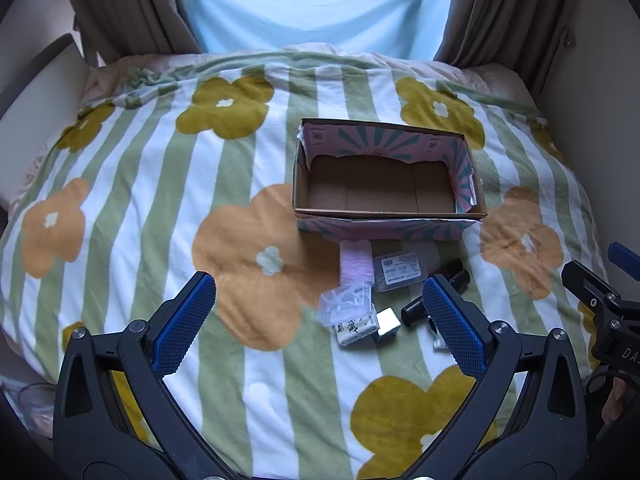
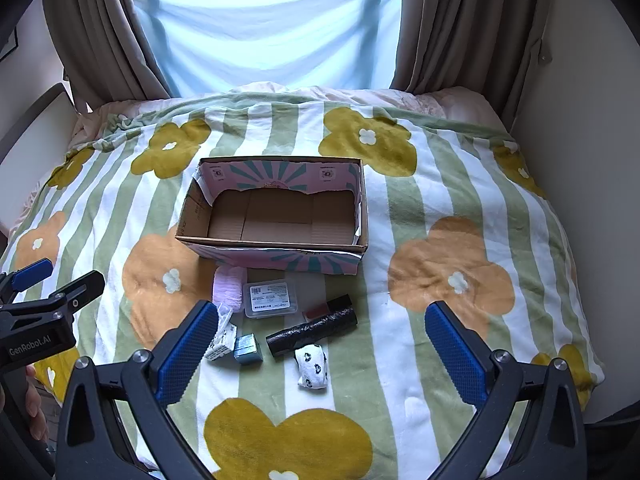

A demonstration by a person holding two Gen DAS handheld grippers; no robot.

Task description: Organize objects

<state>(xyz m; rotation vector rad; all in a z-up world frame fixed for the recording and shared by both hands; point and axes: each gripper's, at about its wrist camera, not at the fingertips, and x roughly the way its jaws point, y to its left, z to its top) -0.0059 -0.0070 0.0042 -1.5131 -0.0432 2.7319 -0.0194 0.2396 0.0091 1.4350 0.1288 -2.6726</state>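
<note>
Open cardboard box (image 2: 276, 216), pink-and-teal printed outside, bare brown inside.

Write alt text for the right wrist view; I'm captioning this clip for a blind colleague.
An empty cardboard box sits on a flower-patterned blanket, with small items in front of it: a clear labelled case, a black roll, a pink cloth, a spotted sock. The open right gripper hovers over them, holding nothing; the left gripper shows at the left edge.
</note>
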